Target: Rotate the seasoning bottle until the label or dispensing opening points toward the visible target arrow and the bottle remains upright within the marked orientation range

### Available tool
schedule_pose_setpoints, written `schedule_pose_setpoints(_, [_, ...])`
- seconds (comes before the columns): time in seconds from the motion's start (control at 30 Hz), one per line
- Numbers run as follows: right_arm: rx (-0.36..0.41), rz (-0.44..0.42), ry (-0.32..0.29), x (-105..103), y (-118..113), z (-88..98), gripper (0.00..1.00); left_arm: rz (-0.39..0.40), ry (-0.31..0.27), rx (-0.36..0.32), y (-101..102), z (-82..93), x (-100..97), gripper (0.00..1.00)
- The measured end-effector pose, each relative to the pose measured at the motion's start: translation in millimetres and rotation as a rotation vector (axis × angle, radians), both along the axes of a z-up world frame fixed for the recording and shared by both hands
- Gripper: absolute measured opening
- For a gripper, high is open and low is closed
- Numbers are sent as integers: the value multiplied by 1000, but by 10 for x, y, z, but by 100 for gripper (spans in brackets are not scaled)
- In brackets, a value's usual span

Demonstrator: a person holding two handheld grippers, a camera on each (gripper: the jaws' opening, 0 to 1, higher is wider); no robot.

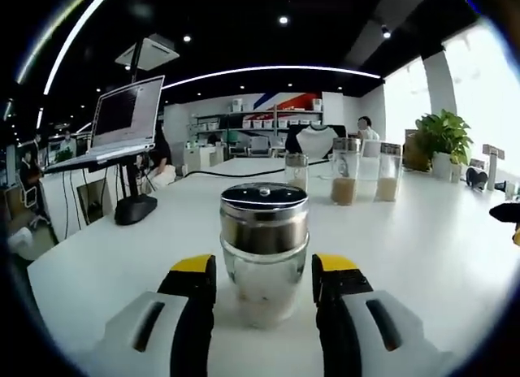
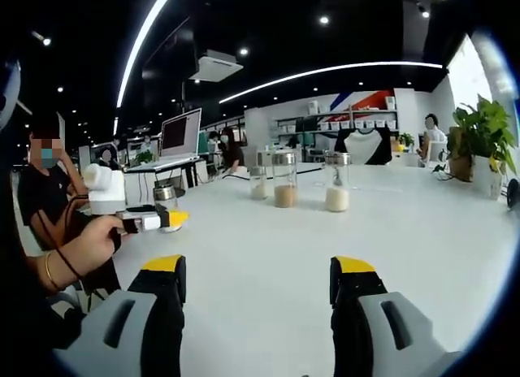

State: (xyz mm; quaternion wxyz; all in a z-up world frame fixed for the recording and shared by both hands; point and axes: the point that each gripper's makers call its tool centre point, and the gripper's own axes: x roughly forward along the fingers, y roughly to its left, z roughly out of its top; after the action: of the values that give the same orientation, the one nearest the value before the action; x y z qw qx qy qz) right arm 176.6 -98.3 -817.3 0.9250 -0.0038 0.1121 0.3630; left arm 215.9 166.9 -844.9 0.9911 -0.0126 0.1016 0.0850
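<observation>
Evidently the bottle [image 1: 264, 251] is bracketed by the left gripper [image 1: 264, 286], jaws narrow, perhaps not yet touching, ready for turning; the right gripper [image 2: 257, 289] is held wide and empty.

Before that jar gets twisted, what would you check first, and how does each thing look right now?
1. Seasoning bottle upright on the white table: ok.
2. Bottle between the left gripper jaws: ok, though small gaps show on both sides, so it is not clamped yet.
3. Target arrow located: cannot tell; no mark is visible on the table.
4. Label or dispensing opening direction: cannot tell; the dark lid looks alike all round.
5. Room to turn: ok, the three jars stand well behind.
6. Right gripper out of the way: ok, open over bare table.
</observation>
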Motion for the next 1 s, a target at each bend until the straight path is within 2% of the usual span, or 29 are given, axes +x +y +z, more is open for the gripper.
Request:
schedule_pose_setpoints(0.17, [0,-6,-1,-3,-23,0,71,14,-28,2,0,87,31,49])
schedule_pose_setpoints(0.7, [5,-49,5,-13,-203,-20,70,41,-58,10,-7,163,83,43])
schedule_pose_setpoints(0.8, [5,-50,4,-10,-207,-16,69,34,-73,-17,4,176,85,42])
schedule_pose_setpoints(1.0, [2,-34,1,-13,-158,-4,69,25,-72,-8,17,174,77,39])
